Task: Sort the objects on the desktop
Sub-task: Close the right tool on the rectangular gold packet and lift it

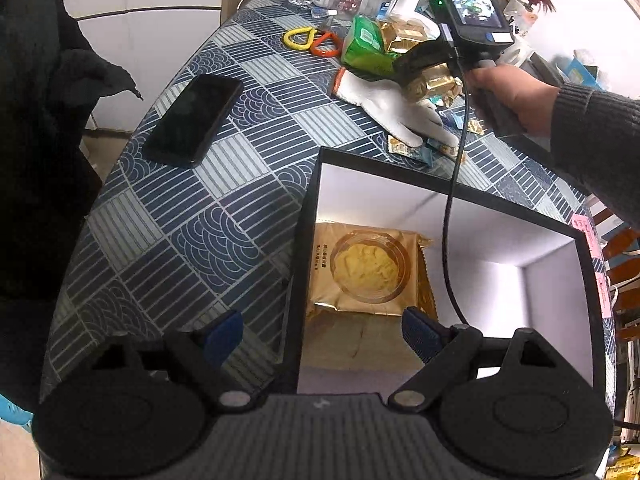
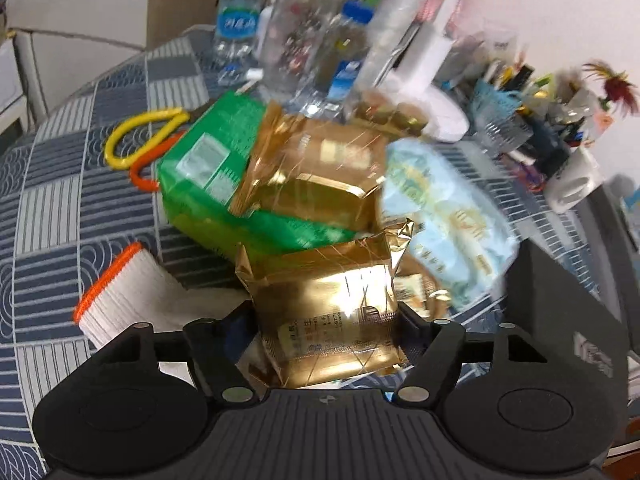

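Right claw (image 2: 328, 332) pinching gold snack packet (image 2: 320, 312), beyond box (image 1: 580, 264), atop white glove (image 2: 120, 300). Left claw (image 1: 320, 332) spread, empty, straddling box's left wall. Second gold packet (image 1: 368, 268) inside box.

Blue-and-white tablecloth w/ stripe & wave squares (image 1: 224, 184), black-rimmed white-walled box (image 1: 400, 184) w/ gold foil pastry pack (image 1: 372, 268) inside, white knit glove w/ orange cuff (image 2: 120, 300), green plastic packet (image 2: 200, 184), yellow loop (image 2: 140, 132) & orange loop (image 2: 142, 174), glossy black phone (image 1: 194, 118), shiny gold foil pouch (image 2: 332, 320) betw. black gripper fingers (image 2: 416, 328) w/ blue pads.
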Demonstrator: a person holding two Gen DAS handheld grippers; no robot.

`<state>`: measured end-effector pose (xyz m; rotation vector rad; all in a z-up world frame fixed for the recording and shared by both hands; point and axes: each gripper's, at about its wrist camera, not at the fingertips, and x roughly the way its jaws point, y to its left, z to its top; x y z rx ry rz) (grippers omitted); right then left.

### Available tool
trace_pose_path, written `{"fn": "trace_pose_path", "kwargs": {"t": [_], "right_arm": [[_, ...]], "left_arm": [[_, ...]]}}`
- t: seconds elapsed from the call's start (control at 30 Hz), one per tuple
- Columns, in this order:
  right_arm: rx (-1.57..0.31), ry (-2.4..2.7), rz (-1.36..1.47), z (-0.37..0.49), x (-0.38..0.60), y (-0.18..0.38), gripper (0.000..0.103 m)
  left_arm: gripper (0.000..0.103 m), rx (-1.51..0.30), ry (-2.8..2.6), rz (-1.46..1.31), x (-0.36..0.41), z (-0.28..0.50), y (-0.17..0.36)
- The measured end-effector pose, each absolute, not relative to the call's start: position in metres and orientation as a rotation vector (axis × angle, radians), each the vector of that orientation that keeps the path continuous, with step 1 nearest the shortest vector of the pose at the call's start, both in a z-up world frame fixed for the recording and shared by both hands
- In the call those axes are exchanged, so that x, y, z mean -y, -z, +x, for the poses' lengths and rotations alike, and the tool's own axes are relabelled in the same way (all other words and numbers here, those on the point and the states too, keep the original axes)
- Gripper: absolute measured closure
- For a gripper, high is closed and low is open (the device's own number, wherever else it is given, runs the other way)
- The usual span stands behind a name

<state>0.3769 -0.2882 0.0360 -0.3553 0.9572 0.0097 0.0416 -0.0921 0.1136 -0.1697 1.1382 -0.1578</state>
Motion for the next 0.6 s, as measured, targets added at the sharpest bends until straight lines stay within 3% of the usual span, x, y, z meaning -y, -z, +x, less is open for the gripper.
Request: {"fn": "trace_pose_path", "kwargs": {"t": [0.6], "right_arm": [[-0.855,0.008,-0.310,0.296,0.306,-0.138,0.033]], "left_arm": [[0.000,-1.012,0.207,-0.114,0.104,-0.008,-0.168]]}}
